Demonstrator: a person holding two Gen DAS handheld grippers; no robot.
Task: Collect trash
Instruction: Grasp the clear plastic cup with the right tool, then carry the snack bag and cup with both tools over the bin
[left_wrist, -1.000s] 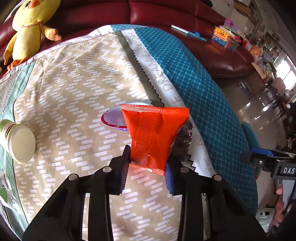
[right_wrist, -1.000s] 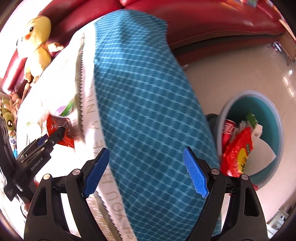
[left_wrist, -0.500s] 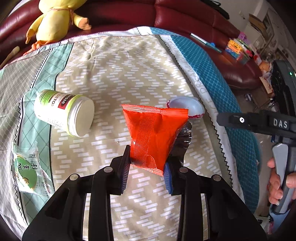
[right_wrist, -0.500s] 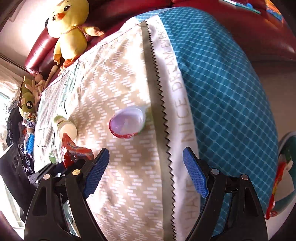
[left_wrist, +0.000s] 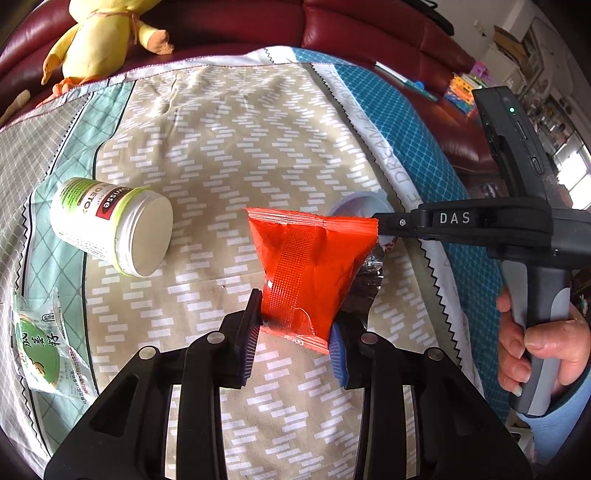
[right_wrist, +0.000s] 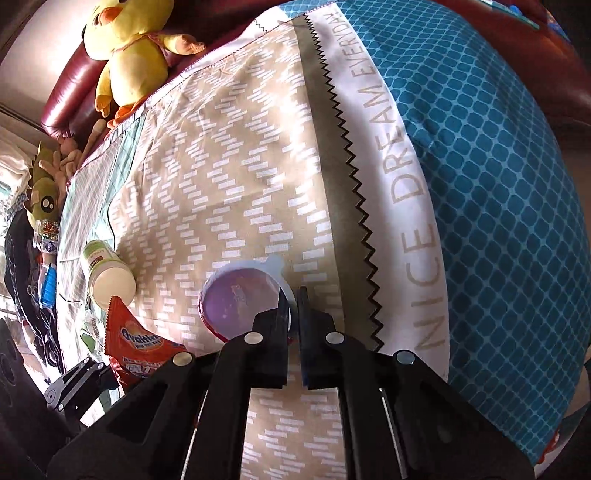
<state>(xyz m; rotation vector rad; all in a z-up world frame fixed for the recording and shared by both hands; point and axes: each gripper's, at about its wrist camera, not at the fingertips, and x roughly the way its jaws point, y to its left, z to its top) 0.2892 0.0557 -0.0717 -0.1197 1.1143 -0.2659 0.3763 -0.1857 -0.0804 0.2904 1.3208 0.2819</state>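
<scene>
My left gripper (left_wrist: 295, 317) is shut on the lower end of a red-orange snack packet (left_wrist: 314, 266), which stands up above the patterned cloth (left_wrist: 229, 155). The same packet (right_wrist: 136, 343) shows at the lower left of the right wrist view. A white cup with a purple inside (right_wrist: 236, 295) lies tilted on the cloth. My right gripper (right_wrist: 291, 295) is shut on its right rim. In the left wrist view the cup (left_wrist: 354, 205) peeks out behind the packet, and the right gripper (left_wrist: 384, 225) reaches in from the right.
A white supplement jar (left_wrist: 110, 229) lies on its side at the left. A green-printed clear wrapper (left_wrist: 40, 354) is near the left edge. A yellow plush duck (right_wrist: 125, 59) sits on the red sofa (left_wrist: 369, 22) behind. A hand (left_wrist: 528, 350) grips the right gripper's handle.
The right gripper swung from the blue cloth edge over to the cup and shut on its rim. The left gripper carried the packet sideways, then held still.
</scene>
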